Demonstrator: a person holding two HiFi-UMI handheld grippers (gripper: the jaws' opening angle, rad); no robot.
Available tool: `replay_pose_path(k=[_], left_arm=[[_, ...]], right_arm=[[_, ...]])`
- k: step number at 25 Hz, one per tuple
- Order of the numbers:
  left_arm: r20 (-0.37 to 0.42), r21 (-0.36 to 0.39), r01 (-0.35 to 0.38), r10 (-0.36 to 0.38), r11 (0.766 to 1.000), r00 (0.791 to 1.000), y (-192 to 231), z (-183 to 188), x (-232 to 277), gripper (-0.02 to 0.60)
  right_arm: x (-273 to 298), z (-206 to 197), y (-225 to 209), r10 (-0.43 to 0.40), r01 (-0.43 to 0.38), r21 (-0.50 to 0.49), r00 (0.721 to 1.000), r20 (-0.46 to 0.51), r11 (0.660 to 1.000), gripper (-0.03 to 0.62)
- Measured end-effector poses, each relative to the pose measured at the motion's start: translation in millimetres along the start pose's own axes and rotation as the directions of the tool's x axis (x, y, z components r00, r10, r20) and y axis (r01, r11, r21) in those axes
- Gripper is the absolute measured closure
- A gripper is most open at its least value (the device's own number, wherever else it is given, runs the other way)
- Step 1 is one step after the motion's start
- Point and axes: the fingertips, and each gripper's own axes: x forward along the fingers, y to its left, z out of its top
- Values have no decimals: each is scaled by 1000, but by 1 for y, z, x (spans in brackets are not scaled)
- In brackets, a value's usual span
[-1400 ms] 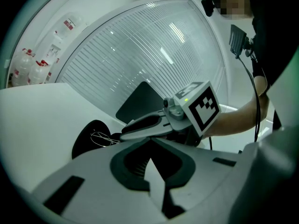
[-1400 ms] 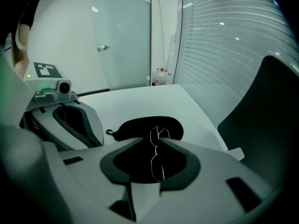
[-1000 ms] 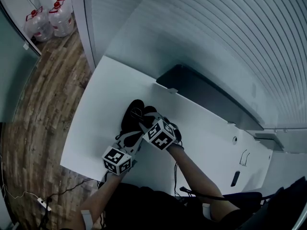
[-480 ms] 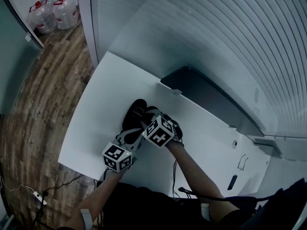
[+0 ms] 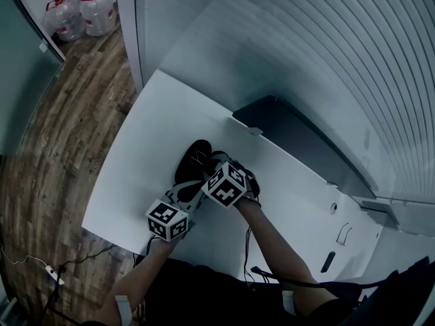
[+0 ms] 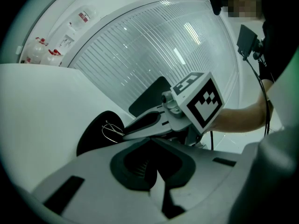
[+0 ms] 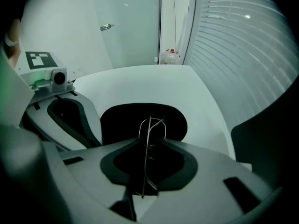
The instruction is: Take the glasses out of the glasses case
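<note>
- The right tongs [image 7: 149,140] are clamped on the glasses [image 7: 145,157]. Their own view shows a thin wire running up between the closed jaws and out past the tips, a detail too small to see in the head view
- The glasses look like bare thin metal wire, with a rounded loop standing just past the right tongs' tips; lenses cannot be made out
- The left tongs [image 6: 152,139] have their jaws drawn together at the tips; no view shows whether they nip the case's rim
- Only the left tongs' view shows the right tongs side-on, crossing just beyond the left tips, with their marker cube [image 6: 198,99] up to the right and a bare forearm [image 6: 240,118] behind it
- The case [image 7: 121,120] lies open, black and oval, directly beyond the right tongs' tips and to the left of the left tongs' tips. The wire loop shows against its dark inside, and whether the glasses are clear of it cannot be told
- The head view alone shows both tongs side by side, their tips at the case's near end, on a white table [image 5: 143,141]
- Farther beyond the tongs, a dark flat panel [image 5: 292,138] sits at the table's far edge, below a ribbed wall [image 5: 319,39]
- Far off to the left of the tongs, water bottles [image 5: 81,12] stand on a wood floor [image 5: 47,148]
</note>
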Motion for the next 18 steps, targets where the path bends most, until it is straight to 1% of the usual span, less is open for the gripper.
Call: replay_pose_path(k=[9, 18], left_arm=[[-4, 4, 5, -5, 1000, 1000, 0, -1, -1, 575], [8, 25, 23, -24, 999, 1000, -8, 3, -6, 575]], right_arm=[[-3, 1, 2, -37, 37, -10, 999, 6, 999, 548], [-13, 2, 5, -70, 69, 18, 997, 31, 997, 554]])
